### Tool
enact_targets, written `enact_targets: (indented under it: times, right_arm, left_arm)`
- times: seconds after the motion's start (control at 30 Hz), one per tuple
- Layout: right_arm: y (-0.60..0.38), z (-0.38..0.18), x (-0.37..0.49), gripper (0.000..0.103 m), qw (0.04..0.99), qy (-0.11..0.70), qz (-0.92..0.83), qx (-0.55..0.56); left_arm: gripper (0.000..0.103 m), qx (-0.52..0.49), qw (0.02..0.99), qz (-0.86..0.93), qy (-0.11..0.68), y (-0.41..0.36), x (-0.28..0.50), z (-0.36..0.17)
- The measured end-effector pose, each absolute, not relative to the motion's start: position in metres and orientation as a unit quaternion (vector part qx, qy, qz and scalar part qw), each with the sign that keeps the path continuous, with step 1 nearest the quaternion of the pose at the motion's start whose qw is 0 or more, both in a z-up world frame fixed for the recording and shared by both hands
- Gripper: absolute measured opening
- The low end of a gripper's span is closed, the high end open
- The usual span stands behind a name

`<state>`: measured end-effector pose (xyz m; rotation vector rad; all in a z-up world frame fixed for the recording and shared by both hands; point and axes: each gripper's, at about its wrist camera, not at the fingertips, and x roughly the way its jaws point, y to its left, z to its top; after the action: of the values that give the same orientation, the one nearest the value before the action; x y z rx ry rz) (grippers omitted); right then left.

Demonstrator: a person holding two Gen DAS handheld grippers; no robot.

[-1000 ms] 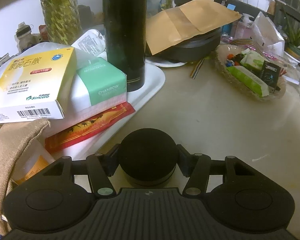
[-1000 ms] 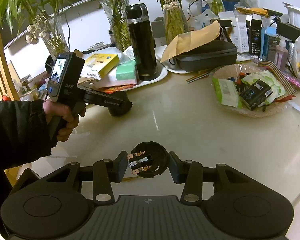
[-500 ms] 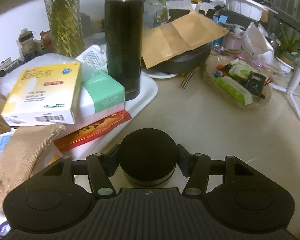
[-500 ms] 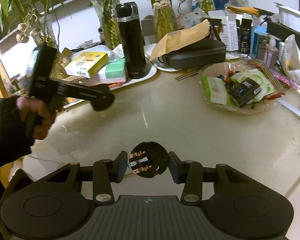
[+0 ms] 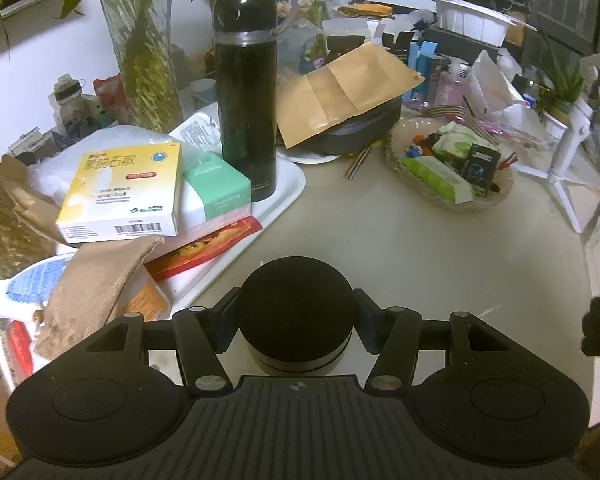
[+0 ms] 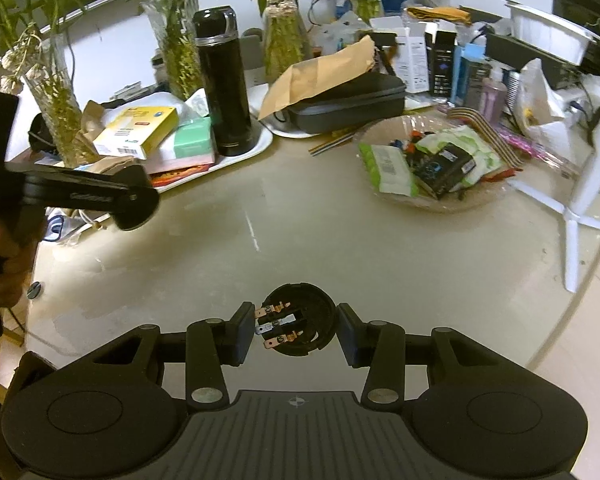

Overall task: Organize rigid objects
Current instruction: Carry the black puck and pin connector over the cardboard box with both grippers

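Note:
My left gripper is shut on a round black puck-shaped lid and holds it above the table. The same gripper shows in the right wrist view at the left, raised over the table's left side. My right gripper is shut on a round black socket part with copper terminals facing the camera, held above the beige table. A white tray with a tall black flask, a yellow box and a green box lies ahead on the left.
A glass bowl of packets sits at the right. A dark case under a brown envelope stands behind the tray. Glass vases with plants and assorted boxes line the back. A white stand is at the table's right edge.
My left gripper has risen and pulled back from the tray with the lid in it. My right gripper has kept its hold and drifted slightly higher.

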<state>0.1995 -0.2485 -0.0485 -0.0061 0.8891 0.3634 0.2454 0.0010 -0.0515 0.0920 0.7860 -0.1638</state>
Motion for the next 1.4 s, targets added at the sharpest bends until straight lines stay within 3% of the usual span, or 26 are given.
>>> enact_targets:
  times: [0.73,1.4]
  right_arm:
    - [-0.243,-0.014,0.174,0.047,0.839,0.493,0.23,-0.021]
    - [-0.231,0.013,0.135,0.047,0.817,0.478,0.317,-0.062]
  left_arm:
    - [0.056,0.048,0.909,-0.124,0.394,-0.012,0.169,0.009]
    - [0.056,0.077,0.896,-0.16,0.407,-0.013,0.105,0.038]
